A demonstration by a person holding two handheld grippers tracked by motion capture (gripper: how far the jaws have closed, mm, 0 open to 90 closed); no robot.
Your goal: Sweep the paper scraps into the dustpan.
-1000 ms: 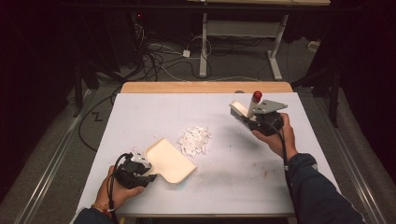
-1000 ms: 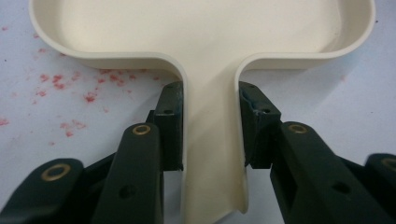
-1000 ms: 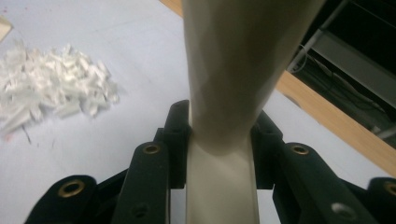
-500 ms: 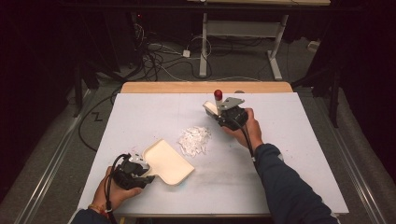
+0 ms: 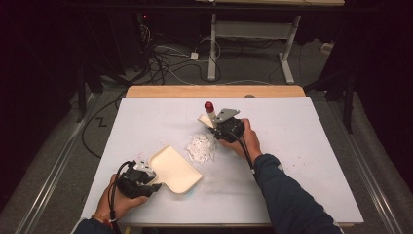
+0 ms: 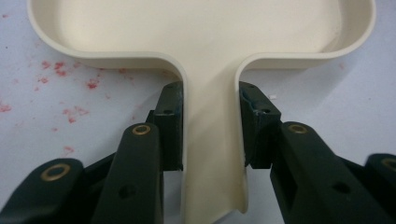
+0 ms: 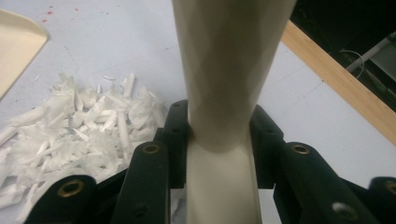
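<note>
High view | left tool (image 5: 157, 185) clamps dustpan (image 5: 174, 168) handle, mouth toward shreds (image 5: 201, 147) | right tool (image 5: 213, 129) grips brush (image 5: 208, 116) handle

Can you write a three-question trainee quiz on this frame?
1. True or false: the left tongs are shut on the dustpan handle.
2. What do the right tongs hold? A) sponge B) brush C) cup
3. Fill in: the paper scraps lie between the dustpan and the ____.

Key: 1 true; 2 B; 3 brush.
</note>
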